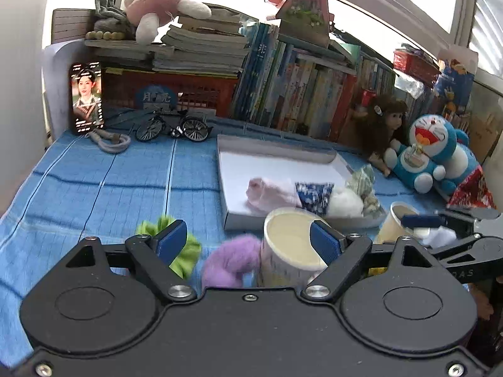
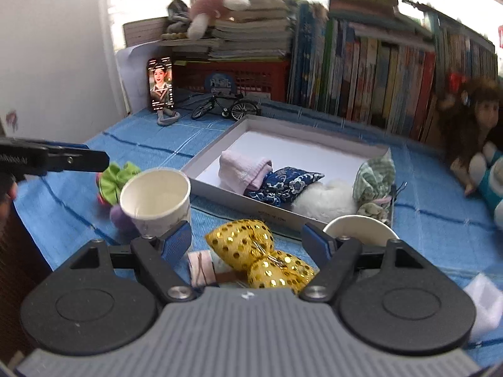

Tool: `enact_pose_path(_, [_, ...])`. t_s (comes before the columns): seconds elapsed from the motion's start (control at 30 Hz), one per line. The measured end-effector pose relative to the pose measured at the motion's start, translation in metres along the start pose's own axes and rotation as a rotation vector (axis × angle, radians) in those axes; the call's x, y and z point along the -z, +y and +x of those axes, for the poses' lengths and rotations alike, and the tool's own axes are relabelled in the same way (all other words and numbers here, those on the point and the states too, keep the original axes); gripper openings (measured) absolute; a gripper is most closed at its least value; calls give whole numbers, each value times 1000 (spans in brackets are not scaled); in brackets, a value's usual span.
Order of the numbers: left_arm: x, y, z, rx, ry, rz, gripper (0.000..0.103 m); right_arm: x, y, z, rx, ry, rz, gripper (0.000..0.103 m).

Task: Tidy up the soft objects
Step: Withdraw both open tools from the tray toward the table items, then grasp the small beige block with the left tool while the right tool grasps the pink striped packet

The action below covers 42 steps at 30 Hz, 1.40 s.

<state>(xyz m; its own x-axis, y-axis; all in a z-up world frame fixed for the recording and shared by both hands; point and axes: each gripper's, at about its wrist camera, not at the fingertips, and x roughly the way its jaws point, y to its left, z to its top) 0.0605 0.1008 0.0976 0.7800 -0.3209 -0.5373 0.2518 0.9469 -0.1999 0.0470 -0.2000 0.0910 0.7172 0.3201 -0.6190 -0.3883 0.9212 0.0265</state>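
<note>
Socks (image 2: 243, 171) and pouches lie in tray (image 2: 213, 144); gold bow (image 2: 261, 253) outside

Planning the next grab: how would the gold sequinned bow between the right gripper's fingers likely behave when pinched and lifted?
The gold sequinned bow looks puffy and stuffed, so it would probably squash under the pads rather than resist. Its shiny sequins may make it a bit slippery. It seems light and, pinched at one lobe, the other would likely droop. The right gripper is open around it, not touching.
</note>
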Motion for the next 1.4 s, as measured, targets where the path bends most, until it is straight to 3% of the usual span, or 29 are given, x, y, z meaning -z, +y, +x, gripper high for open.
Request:
enact_pose_path(0.2, [50,-15,-10,-95,-41,34,84,33,20,-3,15,-78,-78,77])
enact_pose_path(0.33, [71,-27,-11,-98,-58,57,84,47,25,-4,-3,-116,-70,70])
enact_pose_path(0.4, [80,-33,-10,-90,-58,71,80,54,28,-4,-10,-125,-76,64])
enact_pose_path(0.43, [83,-36,-8,-90,-53,78,73,57,30,-3,-17,-123,-85,64])
enact_pose_path(0.47, [85,-37,-6,-87,-45,83,66,60,32,-2,-20,-122,-92,64])
enact_pose_path(0.53, [89,-40,-1,-72,-23,80,61,65,35,1,-21,-116,-105,63])
enact_pose_path(0.9, [99,-42,33,-68,22,54,54,73,42,28,-73,-92,-54,42])
enact_pose_path(1.4, [102,-45,51,-87,28,83,46,72,53,48,-40,-95,-85,41])
